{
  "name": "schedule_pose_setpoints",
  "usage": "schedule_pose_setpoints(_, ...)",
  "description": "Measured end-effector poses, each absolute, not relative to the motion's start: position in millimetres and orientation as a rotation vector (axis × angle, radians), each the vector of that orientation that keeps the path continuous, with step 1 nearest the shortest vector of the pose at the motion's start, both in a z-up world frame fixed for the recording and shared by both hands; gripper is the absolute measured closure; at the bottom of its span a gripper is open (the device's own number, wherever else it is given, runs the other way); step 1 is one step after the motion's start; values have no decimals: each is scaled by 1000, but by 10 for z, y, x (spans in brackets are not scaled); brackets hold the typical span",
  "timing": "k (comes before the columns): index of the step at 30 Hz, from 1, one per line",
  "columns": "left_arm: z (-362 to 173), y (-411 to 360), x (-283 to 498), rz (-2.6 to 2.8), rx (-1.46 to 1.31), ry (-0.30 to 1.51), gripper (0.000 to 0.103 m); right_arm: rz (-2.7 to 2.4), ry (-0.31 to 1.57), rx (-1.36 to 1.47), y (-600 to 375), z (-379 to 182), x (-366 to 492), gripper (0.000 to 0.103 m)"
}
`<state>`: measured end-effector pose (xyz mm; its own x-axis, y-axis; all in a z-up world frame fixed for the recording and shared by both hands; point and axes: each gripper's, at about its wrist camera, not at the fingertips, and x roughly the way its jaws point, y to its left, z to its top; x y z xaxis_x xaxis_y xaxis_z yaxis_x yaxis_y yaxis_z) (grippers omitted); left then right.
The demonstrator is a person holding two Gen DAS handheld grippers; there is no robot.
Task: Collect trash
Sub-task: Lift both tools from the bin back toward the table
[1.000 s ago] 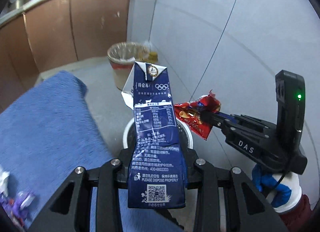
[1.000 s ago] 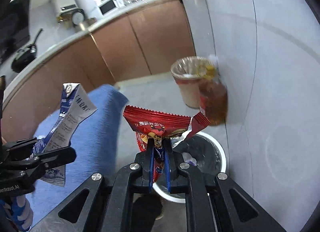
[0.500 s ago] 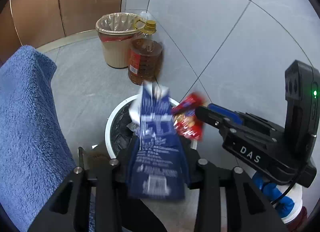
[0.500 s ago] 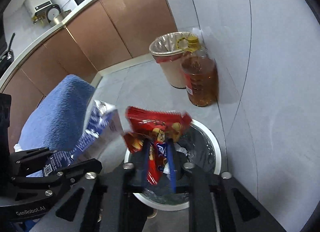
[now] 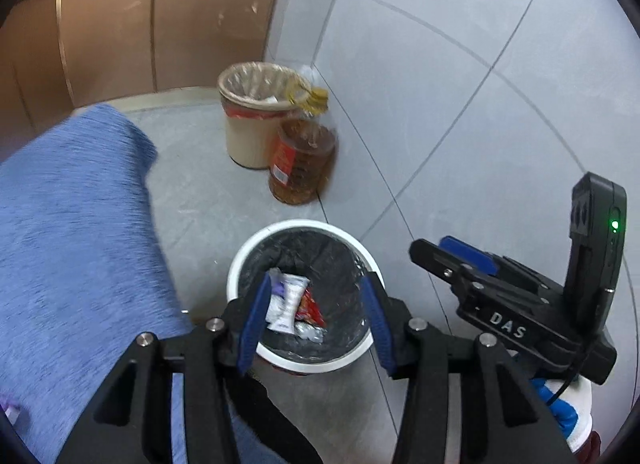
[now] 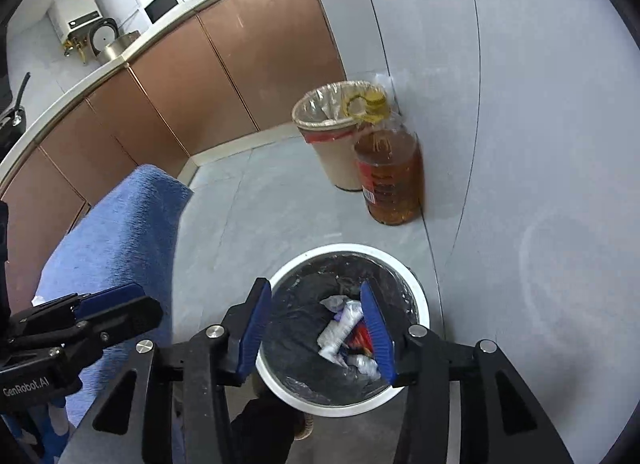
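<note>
- Left gripper (image 5: 314, 304): jaws apart and empty, having just been opening, above the white bin (image 5: 248, 256).
- Right gripper (image 6: 316, 324): jaws likewise just opened, nothing between them.
- Trash (image 5: 294, 306): lies inside the bin.

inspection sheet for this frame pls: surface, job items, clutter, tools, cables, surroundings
Surface: grey tiled floor; blue towel at left.
Job items: white bin with black liner, below both tools; wrappers lie inside, white and red.
Clutter: beige bin with clear liner by the wall; oil bottle close beside it.
Tools: left tool open, nothing between its jaws; right tool open, nothing between its jaws; both have just been opening.
Cables: thin black cable at the right tool's body.
Surroundings: brown cabinets, counter with appliances, grey tiled wall.
</note>
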<state>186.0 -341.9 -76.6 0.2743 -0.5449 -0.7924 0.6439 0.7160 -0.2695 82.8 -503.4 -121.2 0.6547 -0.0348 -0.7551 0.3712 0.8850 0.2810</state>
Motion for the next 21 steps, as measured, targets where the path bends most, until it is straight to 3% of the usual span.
schedule_pose_setpoints(4, -542, -3146, 1784, -764, 75, 943, 58, -218, 787, 406, -4863, -914, 737, 47)
schedule_pose_setpoints(17, 320, -1889, 1242, -561, -9, 678, 57, -122, 610, 234, -4038, 190, 298, 31)
schedule_pose_setpoints(21, 537, -1467, 1011, -459, -17, 594, 47, -85, 563, 180, -3760, 432, 142, 24)
